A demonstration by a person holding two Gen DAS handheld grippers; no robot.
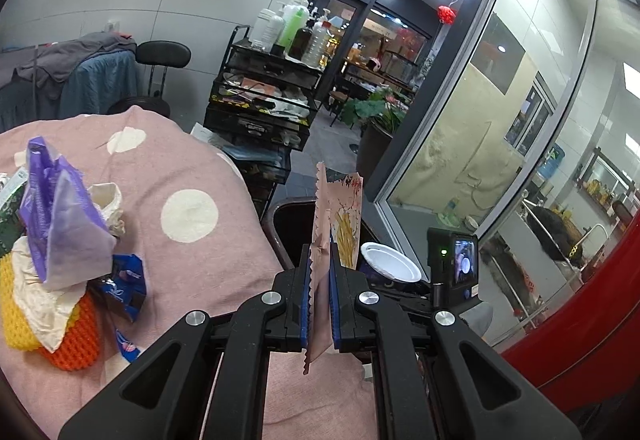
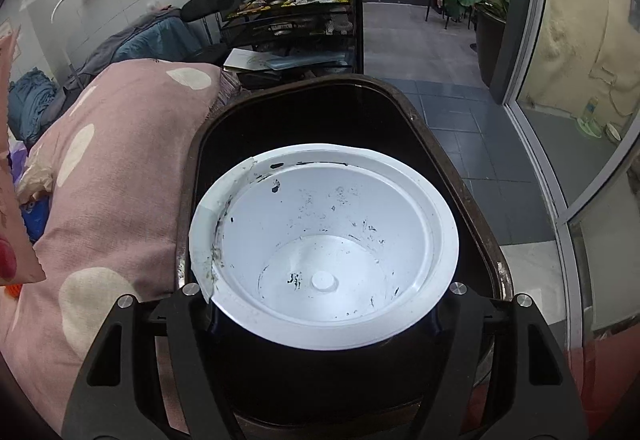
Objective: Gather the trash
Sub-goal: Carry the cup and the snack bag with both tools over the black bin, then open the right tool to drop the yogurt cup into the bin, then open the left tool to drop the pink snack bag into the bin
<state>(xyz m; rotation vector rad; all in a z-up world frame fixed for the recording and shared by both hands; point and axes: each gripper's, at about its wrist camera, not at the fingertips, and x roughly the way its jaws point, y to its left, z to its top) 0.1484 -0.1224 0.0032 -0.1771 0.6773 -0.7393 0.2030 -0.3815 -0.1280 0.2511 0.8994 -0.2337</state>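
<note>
My left gripper (image 1: 319, 304) is shut on a pink snack wrapper (image 1: 338, 224) printed with fries, held upright above the pink dotted cloth (image 1: 192, 176). My right gripper (image 2: 324, 320) is shut on a dark cup with a dirty white inside (image 2: 320, 240), held over the black trash bin (image 2: 440, 160). The cup (image 1: 390, 260) and the bin (image 1: 292, 212) also show in the left wrist view. The wrapper's edge (image 2: 12, 200) shows at the left of the right wrist view. A trash pile (image 1: 60, 240) of purple bag, tissue, foam nets and blue wrapper lies on the cloth at left.
A black wire cart (image 1: 264, 100) with bottles stands behind the bin, also in the right wrist view (image 2: 296, 0). A stool (image 1: 162, 56) and clothes (image 1: 72, 72) are at the back left. A glass partition (image 1: 480, 120) runs along the right. A red object (image 1: 580, 320) is at lower right.
</note>
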